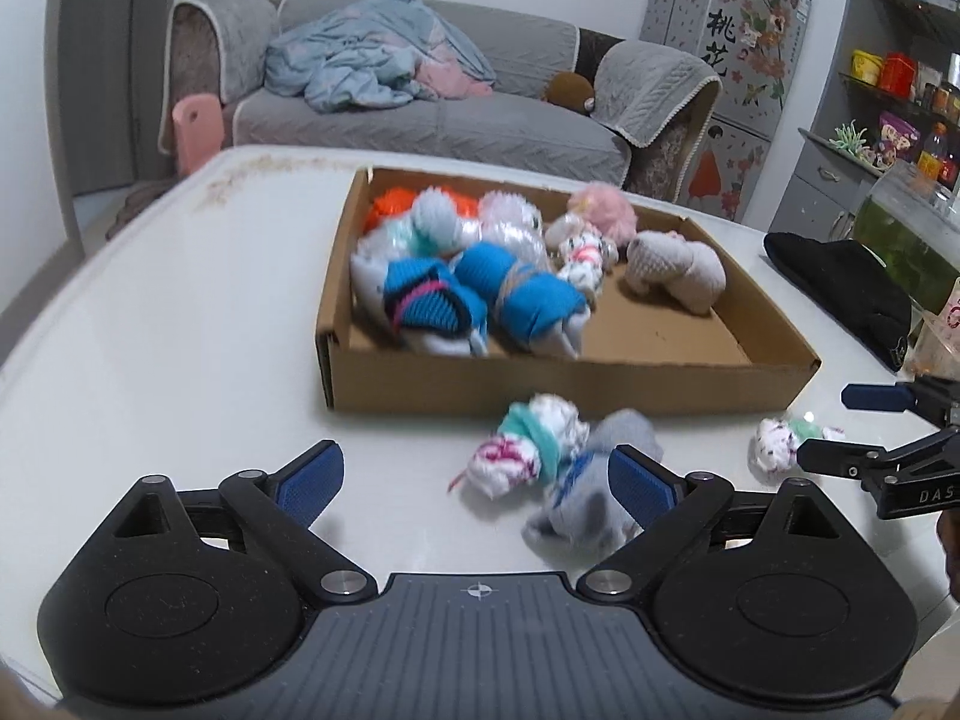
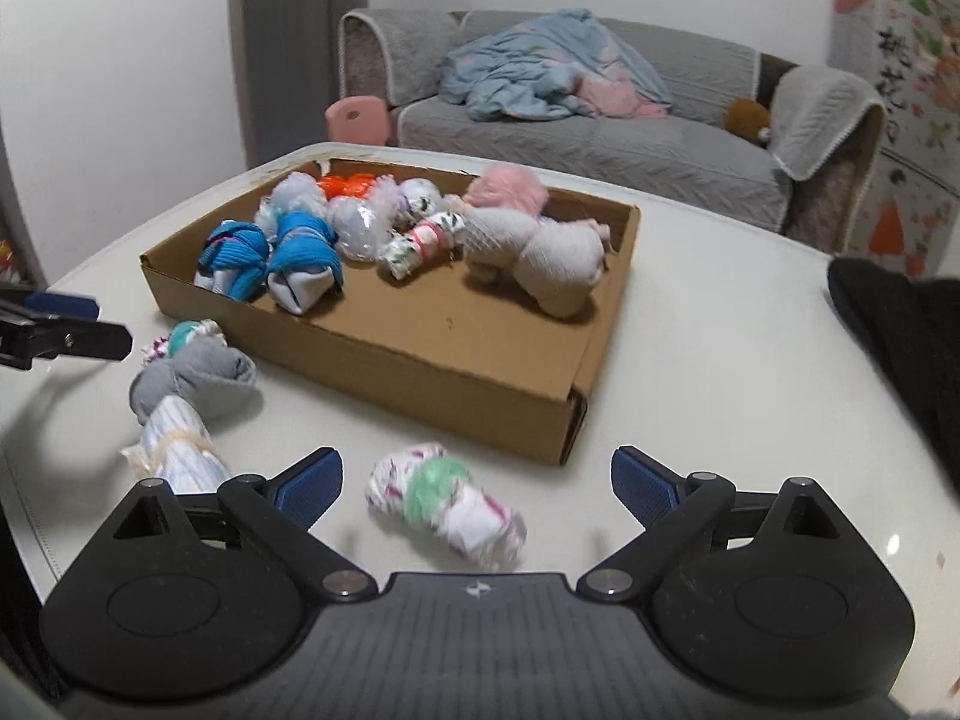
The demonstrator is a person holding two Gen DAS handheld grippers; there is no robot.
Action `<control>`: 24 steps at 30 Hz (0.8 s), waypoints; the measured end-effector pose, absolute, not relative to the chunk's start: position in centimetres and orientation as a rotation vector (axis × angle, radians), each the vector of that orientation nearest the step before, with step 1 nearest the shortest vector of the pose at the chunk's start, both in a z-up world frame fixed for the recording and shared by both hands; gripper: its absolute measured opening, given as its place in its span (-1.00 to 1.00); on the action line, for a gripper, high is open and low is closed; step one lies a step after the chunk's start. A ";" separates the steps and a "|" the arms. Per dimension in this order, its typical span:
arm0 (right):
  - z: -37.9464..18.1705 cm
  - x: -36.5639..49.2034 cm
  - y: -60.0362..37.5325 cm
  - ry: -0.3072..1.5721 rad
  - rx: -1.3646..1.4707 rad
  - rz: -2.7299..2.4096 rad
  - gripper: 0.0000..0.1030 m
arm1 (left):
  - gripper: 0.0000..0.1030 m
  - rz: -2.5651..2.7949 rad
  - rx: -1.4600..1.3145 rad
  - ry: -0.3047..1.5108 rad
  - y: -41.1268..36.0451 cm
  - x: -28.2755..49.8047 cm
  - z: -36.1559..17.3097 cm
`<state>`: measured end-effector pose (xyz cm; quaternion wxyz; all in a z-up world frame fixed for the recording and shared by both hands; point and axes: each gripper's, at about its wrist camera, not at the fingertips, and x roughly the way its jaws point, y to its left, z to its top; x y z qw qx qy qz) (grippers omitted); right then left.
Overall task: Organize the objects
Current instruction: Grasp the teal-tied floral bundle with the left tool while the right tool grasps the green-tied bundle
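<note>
A shallow cardboard box (image 1: 540, 384) (image 2: 420, 360) on the white table (image 1: 180, 330) holds several rolled sock bundles: blue ones (image 1: 480, 294), white, orange, pink and a beige one (image 2: 540, 252). In front of it lie a white-teal-pink bundle (image 1: 528, 450) and a grey bundle (image 1: 594, 492) (image 2: 192, 384). My left gripper (image 1: 477, 474) (image 2: 108, 322) is open; both bundles lie between its fingers, the grey one against the right pad (image 1: 642, 480). My right gripper (image 2: 477, 474) (image 1: 825, 426) is open around a white bundle with a green band (image 2: 450, 504) (image 1: 780, 441), pads apart from it.
A black cloth (image 1: 840, 294) (image 2: 900, 330) lies on the table right of the box. Behind the table stand a grey sofa (image 1: 420, 120) with a blue blanket, a pink chair back (image 1: 195, 126), a decorated fridge (image 1: 738, 60) and shelves (image 1: 900, 90).
</note>
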<state>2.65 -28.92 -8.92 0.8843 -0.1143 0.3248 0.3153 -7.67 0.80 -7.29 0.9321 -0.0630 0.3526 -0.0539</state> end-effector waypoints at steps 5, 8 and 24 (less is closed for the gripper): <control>-10.0 2.0 -28.4 0.668 -0.211 0.599 0.85 | 0.90 -0.094 -0.143 0.747 1.6 -7.1 -8.4; -10.6 1.8 -28.2 0.671 -0.195 0.585 0.83 | 0.90 -0.080 -0.145 0.745 1.9 -6.8 -8.5; -11.5 1.6 -28.8 0.684 -0.205 0.588 0.67 | 0.89 -0.092 -0.084 0.756 0.4 -5.4 -9.7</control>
